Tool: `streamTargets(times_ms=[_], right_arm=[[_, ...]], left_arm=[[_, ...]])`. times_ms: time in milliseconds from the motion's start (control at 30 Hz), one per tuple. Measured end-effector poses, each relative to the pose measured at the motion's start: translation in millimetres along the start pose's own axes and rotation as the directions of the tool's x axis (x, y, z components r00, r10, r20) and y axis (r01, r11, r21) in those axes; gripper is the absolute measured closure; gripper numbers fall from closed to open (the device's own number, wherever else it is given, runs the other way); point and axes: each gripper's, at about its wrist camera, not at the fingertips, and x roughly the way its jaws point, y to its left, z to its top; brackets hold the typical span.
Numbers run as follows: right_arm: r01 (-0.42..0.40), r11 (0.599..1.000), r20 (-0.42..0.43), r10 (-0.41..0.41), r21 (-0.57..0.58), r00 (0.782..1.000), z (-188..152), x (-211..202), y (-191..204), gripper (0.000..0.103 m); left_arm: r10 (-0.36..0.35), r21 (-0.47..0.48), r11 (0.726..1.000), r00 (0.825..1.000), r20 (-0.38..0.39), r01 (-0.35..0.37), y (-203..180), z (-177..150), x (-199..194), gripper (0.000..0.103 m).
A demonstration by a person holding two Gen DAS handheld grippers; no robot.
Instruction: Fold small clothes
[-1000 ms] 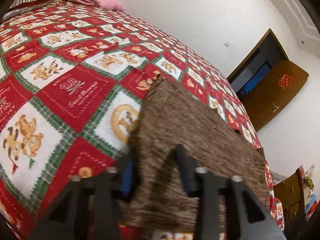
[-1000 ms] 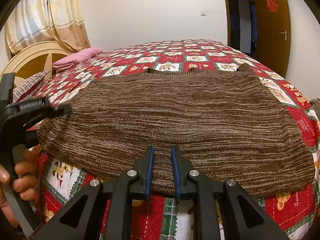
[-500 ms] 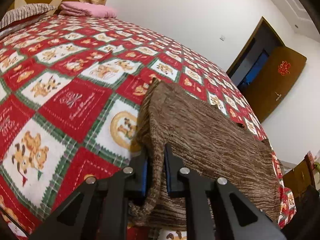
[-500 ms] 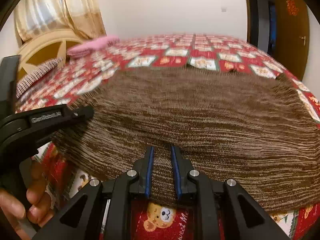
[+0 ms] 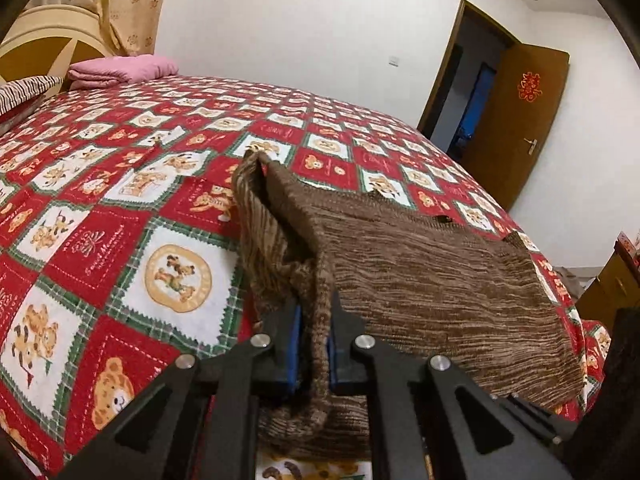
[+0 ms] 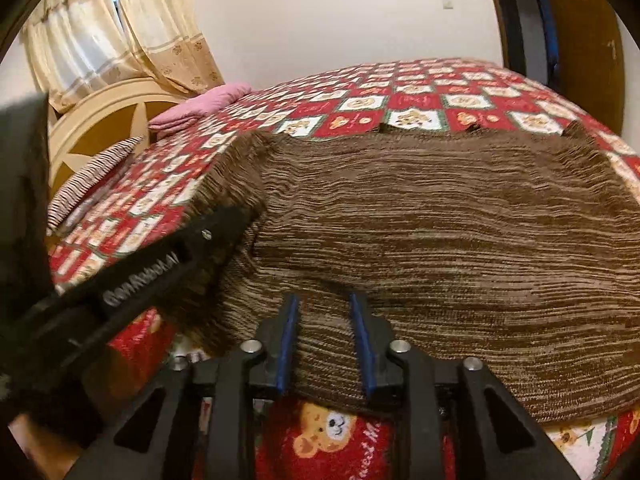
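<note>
Left wrist view: left claw (image 5: 311, 344) at 6 o'clock, pinched tight on a raised ridge of the brown knit garment (image 5: 420, 264). Blue pads (image 5: 295, 344) press the fabric from both sides. Garment's left edge lifted off the bedspread (image 5: 100, 208) and curled over, showing a lighter striped inner face at about 10 o'clock of the claw. Rest of the garment lies flat toward 3 o'clock. Pink pillow (image 5: 120, 70) at the bed's far end, 11 o'clock; open wooden door (image 5: 516, 120) at 2 o'clock.

Right wrist view: right claw (image 6: 326, 344) at 6 o'clock, jaws opening, moderately wide. Near hem of the garment (image 6: 440, 232) lies between the blue pads (image 6: 287, 340); pads appear not to press it, though the fabric hides the tips. Garment spreads across the middle of the bed from 9 to 3 o'clock. Left claw's black body (image 6: 152, 272) enters from 8 o'clock, its tip buried in the garment's bunched left edge; image blurred there. Curtain (image 6: 120, 36) and headboard (image 6: 108, 120) at 10 o'clock.
</note>
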Motion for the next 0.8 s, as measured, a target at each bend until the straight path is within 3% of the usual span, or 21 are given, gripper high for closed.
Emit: streamTargets(times_ms=[100,167,233,333,467,700,767,800], right_arm=[[-0.058,0.997,-0.003,0.058,0.041,0.998,17,-9,-6,0.069],[-0.094,0.994,0.023,0.093,0.052,0.995,40,-15,-9,0.052],[-0.114,0.993,0.024,0.113,0.038,0.993,64,-13,-6,0.047],[-0.203,0.979,-0.063,0.202,-0.011,0.977,105,15,11,0.047],[-0.262,0.962,-0.197,0.243,-0.074,0.950,135,63,43,0.048],[-0.291,0.942,-0.338,0.223,-0.167,0.914,137,125,77,0.048],[-0.270,0.938,-0.348,0.184,-0.217,0.919,135,134,83,0.050],[-0.253,0.936,-0.340,0.162,-0.243,0.926,134,134,83,0.058]], left_arm=[[-0.018,-0.011,1.000,1.000,0.000,0.018,1,-2,-1,0.092],[-0.025,-0.018,1.000,1.000,-0.003,0.025,1,-3,0,0.092],[-0.032,-0.030,0.999,0.999,-0.003,0.031,1,-4,0,0.092],[-0.039,-0.048,0.998,0.999,-0.007,0.038,2,-6,0,0.092],[-0.047,-0.049,0.998,0.999,-0.009,0.047,2,-6,0,0.092],[-0.046,-0.025,0.999,0.999,-0.028,0.045,-1,-8,2,0.093],[-0.042,-0.019,0.999,0.999,-0.034,0.042,-2,-8,3,0.093],[-0.041,-0.016,0.999,0.998,-0.037,0.041,-2,-8,3,0.093]])
